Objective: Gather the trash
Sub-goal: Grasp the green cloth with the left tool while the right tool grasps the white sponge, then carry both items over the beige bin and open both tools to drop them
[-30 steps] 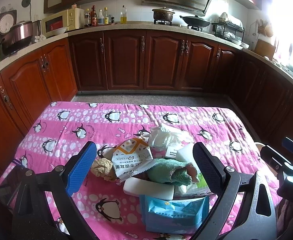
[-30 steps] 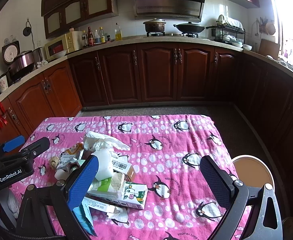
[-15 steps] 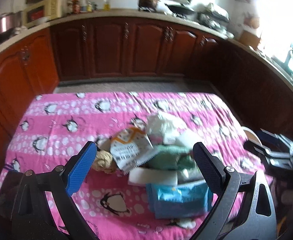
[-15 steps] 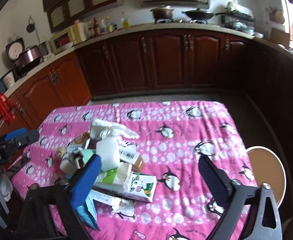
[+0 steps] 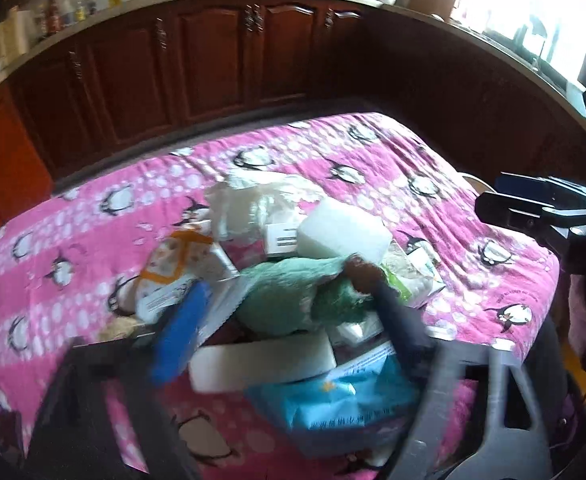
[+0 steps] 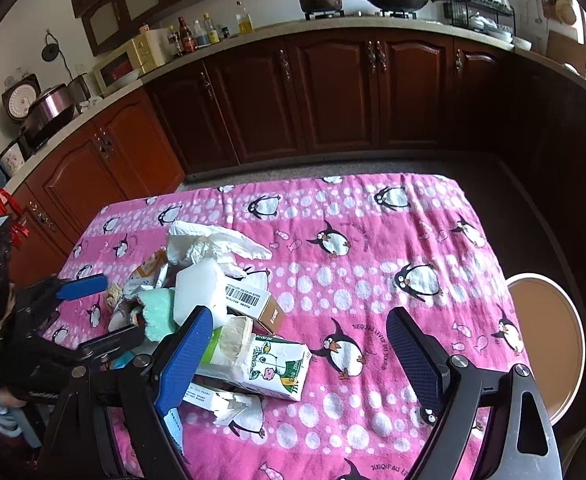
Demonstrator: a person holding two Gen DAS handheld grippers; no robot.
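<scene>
1. At nine o'clock on my pink penguin tablecloth [image 6: 373,216] is the trash pile [image 6: 213,312], the thing I am collecting; the rest of the cloth is bare.
2. My left gripper [image 5: 289,312] reaches into the pile. Its jaws have just been closing, with a crumpled green wad [image 5: 293,300] between them. The blue left pad [image 5: 181,336] lies against wrappers beside the wad, and the dark right finger is at the wad's other edge. The view is blurred, so I cannot tell whether the pads press on it.
3. Around the wad: a white foam block [image 5: 341,236] at one o'clock, crumpled white paper [image 5: 253,200] at twelve, a flat white slab [image 5: 261,360] and a blue packet [image 5: 333,400] at six.
4. My right gripper [image 6: 293,352] stands released, jaws wide. Its left pad is at the pile's edge over a green-and-white carton [image 6: 269,364]; its right pad is over bare cloth.
5. At three o'clock, beyond the cloth's edge, is a round tan stool [image 6: 549,340].
</scene>
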